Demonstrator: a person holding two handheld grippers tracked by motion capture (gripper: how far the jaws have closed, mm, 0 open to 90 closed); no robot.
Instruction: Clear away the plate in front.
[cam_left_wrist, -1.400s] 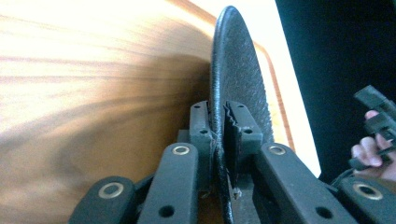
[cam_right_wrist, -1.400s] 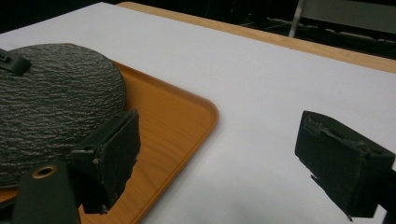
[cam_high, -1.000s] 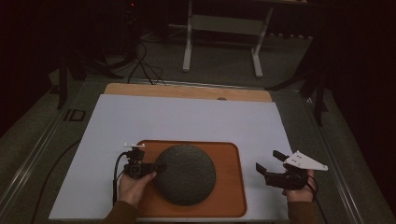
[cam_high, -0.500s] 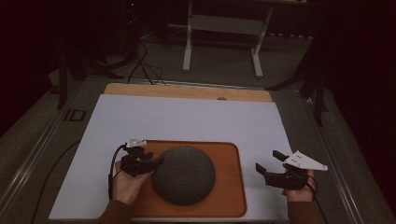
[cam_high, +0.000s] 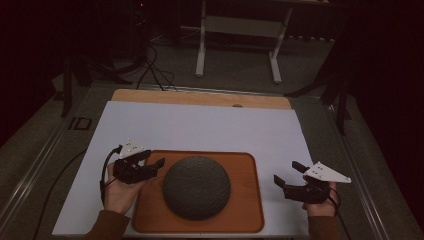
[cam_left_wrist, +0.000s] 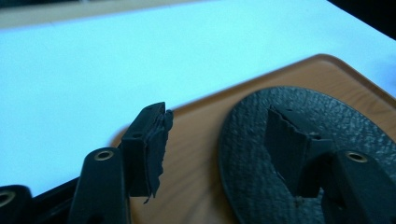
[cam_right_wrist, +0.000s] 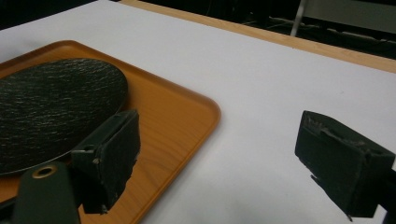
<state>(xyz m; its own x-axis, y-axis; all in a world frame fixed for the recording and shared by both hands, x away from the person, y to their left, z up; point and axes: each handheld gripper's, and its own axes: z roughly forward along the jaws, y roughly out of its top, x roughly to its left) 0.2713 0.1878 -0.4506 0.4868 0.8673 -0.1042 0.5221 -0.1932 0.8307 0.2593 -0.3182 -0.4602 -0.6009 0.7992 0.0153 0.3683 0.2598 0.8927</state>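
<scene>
A dark, round, rough-textured disc (cam_high: 196, 187) lies flat on an orange-brown tray (cam_high: 245, 162) at the near middle of the table. My left gripper (cam_high: 155, 158) hovers over the tray's left edge, just left of the disc and clear of it. Its jaws have just been opening, and nothing is between them. In the left gripper view the disc (cam_left_wrist: 327, 121) shows past the right jaw, above the tray (cam_left_wrist: 196, 140). My right gripper (cam_high: 286, 172) stands open over the white surface right of the tray, with nothing between its jaws. The right gripper view has the disc (cam_right_wrist: 56, 102) and tray (cam_right_wrist: 177, 112) at its left.
A white sheet (cam_high: 200, 127) covers the tabletop, with a wooden strip (cam_high: 200, 97) along its far edge. Beyond the table, on the dark floor, are cables (cam_high: 150, 65) and a white stand frame (cam_high: 240, 30). A metal rail (cam_high: 40, 160) runs along the table's left side.
My left gripper has let go of the disc's left edge, opened and lifted up and a little to the left. The disc now lies flat on the tray. The right gripper has not moved.
</scene>
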